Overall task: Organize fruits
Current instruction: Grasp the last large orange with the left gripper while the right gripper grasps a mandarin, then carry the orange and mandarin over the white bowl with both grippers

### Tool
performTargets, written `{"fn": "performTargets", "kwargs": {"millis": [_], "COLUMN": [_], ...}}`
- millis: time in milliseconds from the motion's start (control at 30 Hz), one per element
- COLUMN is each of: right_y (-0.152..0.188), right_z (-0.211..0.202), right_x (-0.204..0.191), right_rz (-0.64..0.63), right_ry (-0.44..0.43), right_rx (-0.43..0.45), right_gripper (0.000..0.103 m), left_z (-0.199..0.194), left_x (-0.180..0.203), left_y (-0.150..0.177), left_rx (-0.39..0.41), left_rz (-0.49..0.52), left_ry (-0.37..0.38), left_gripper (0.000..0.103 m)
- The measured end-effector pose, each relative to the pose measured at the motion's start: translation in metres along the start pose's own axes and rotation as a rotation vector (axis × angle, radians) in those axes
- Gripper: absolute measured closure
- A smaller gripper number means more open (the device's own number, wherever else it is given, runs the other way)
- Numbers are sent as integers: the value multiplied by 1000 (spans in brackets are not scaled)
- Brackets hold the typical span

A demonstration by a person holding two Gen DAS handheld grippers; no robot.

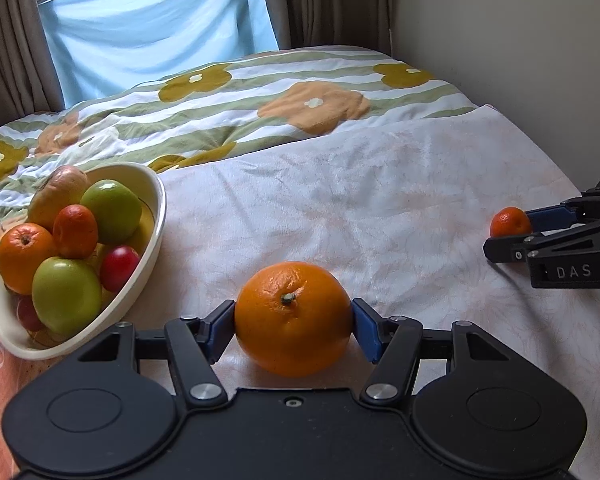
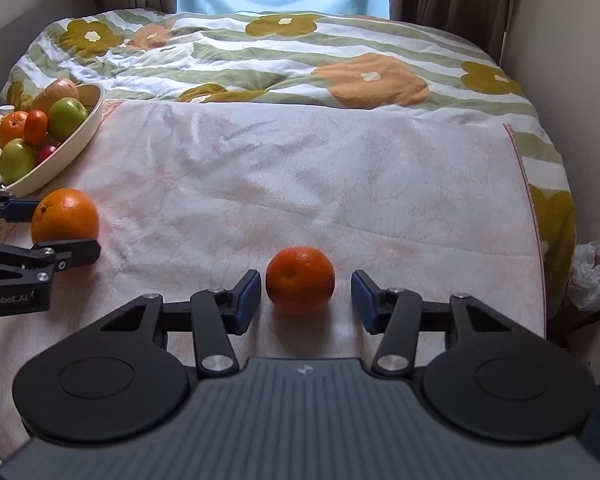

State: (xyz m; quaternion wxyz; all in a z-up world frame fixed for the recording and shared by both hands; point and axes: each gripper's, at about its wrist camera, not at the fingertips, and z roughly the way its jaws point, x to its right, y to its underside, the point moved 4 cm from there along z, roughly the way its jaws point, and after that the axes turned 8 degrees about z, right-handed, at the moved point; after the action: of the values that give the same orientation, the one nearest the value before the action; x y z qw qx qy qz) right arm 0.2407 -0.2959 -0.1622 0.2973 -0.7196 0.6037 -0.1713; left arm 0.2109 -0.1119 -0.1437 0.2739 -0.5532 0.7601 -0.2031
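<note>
Bed under pale pink cloth [image 2: 320, 184], floral quilt [image 2: 260, 68] behind, curtained window; large orange [image 1: 293, 318], stem up, clamped in left gripper [image 1: 294, 326]; small mandarin [image 2: 300, 279] between right gripper's [image 2: 305, 298] parted pads; cream bowl [image 1: 156, 216] left.

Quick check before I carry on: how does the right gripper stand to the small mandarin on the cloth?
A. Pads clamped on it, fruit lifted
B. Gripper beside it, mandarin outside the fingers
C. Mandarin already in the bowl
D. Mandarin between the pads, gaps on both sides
D: in the right wrist view the small mandarin sits on the cloth between the right gripper pads, with a visible gap on each side.
</note>
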Motion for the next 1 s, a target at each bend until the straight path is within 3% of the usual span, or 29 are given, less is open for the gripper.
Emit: {"fn": "performTargets", "kwargs": {"millis": [67,633,1000], "right_y": [0,0,0], "right_z": [1,-47,-85], "right_x": [-1,-20,-41], "right_rz": [-3,-37,-60], "right_ry": [-12,-66,-120], "right_rx": [1,40,75], "right_gripper": [53,53,53], "left_z": [-3,-63,-103], "left_x": [-1,-3,14], "left_y": [2,17,25], "left_rx": [2,64,100], "left_rz": [-8,-160,-172], "left_ry": [-6,-40,-37], "left_gripper": [37,37,37]}}
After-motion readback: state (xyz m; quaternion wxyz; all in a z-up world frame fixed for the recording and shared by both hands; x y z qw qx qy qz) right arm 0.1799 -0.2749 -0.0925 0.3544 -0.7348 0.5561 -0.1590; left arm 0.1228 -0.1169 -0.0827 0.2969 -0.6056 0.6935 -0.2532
